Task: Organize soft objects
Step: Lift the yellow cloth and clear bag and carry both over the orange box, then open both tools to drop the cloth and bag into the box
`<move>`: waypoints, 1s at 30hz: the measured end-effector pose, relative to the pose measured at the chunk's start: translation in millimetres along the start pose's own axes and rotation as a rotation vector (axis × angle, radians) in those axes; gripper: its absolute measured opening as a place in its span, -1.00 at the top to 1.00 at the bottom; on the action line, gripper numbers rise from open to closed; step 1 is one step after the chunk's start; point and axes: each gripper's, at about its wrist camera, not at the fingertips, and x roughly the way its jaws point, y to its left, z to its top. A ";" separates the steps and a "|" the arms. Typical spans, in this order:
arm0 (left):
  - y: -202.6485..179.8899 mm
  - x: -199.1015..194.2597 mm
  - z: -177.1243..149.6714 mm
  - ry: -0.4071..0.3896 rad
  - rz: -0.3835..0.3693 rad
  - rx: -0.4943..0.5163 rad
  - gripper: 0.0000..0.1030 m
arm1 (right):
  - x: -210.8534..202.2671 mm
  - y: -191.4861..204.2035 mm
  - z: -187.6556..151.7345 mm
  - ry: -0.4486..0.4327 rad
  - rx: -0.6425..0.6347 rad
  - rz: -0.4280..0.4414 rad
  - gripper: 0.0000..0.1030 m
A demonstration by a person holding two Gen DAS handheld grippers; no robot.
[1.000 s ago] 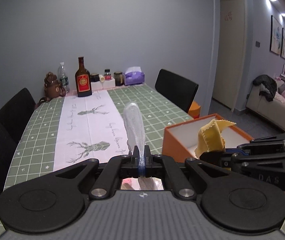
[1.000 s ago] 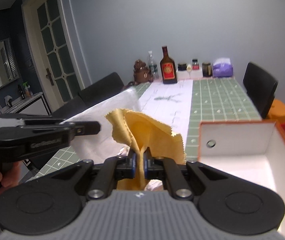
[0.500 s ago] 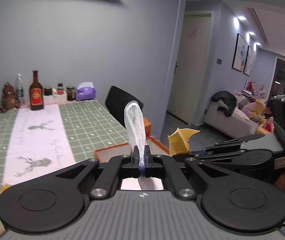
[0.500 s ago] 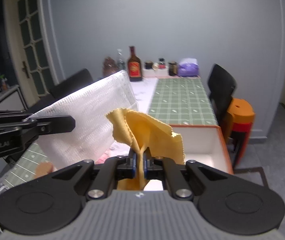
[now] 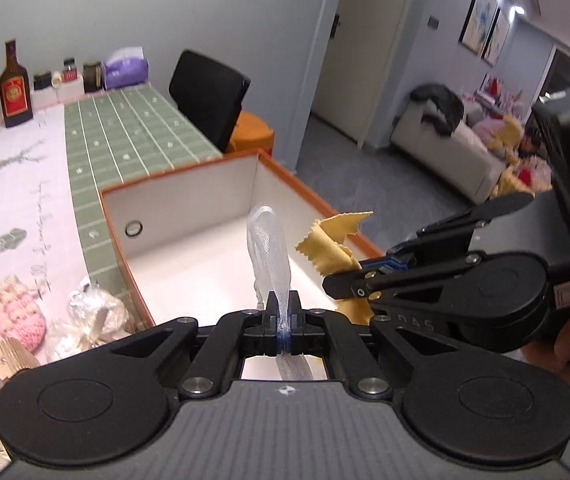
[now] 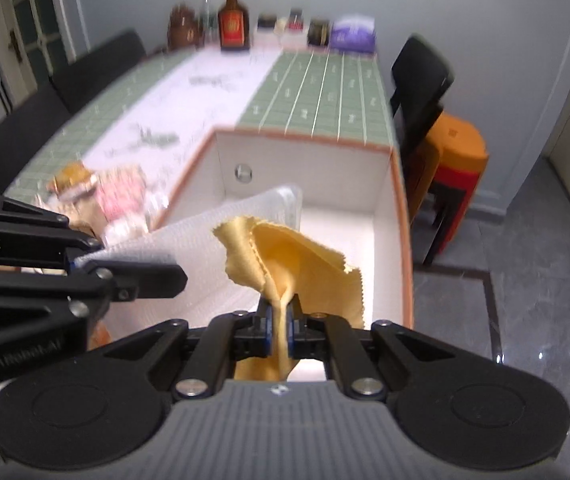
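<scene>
- Grey walls and a grey tiled floor surround a long bench [image 5: 133, 128] covered in a green checked cloth with a pale runner down its middle.
- Left tongs [image 5: 284, 316] are clamped on a strip of white mesh cloth [image 5: 271, 248], which stands up from the pinch toward twelve o'clock in the left wrist view.
- Right tongs [image 6: 281, 320] are clamped on a yellow cloth [image 6: 297, 264] with a zigzag edge; it fans up and to one o'clock from the pinch in the right wrist view.
- Both cloths hang over the open orange box [image 5: 309, 196], whose inside is white; the two tongs sit just beside each other, the right ones at three o'clock of the left ones in the left wrist view.
- At the nine o'clock side of the box, on the bench, lies a pile of soft things: a pink knitted piece [image 5: 17, 312] and a crinkly clear-wrapped bundle [image 5: 93, 312], both near the box wall.
- At the bench's far end, around eleven o'clock, stand a brown bottle with a red label [image 5: 15, 88], small jars and a purple tissue pack [image 5: 125, 70].
- A black chair [image 5: 209, 96] stands at the bench's one o'clock side, with orange stools [image 6: 457, 156] just beside it.
- A sofa [image 5: 457, 148] strewn with things sits well apart, at two o'clock.
</scene>
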 end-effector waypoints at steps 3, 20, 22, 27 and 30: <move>4.3 14.2 -5.8 0.046 0.011 -0.004 0.96 | 22.5 -8.2 -1.8 0.070 -0.003 0.008 0.93; -0.6 64.3 -7.9 0.274 0.058 0.048 0.82 | 98.2 -13.2 0.2 0.330 -0.051 0.064 0.86; 0.1 65.8 -8.2 0.278 0.070 0.048 0.65 | 100.8 -14.3 0.0 0.337 -0.052 0.060 0.82; 0.7 66.0 -7.2 0.271 0.066 0.036 0.30 | 101.2 -20.4 -1.5 0.340 -0.053 0.047 0.51; -0.4 60.1 -6.2 0.245 0.083 0.027 -0.09 | 99.7 -23.7 -1.9 0.351 -0.052 0.036 0.47</move>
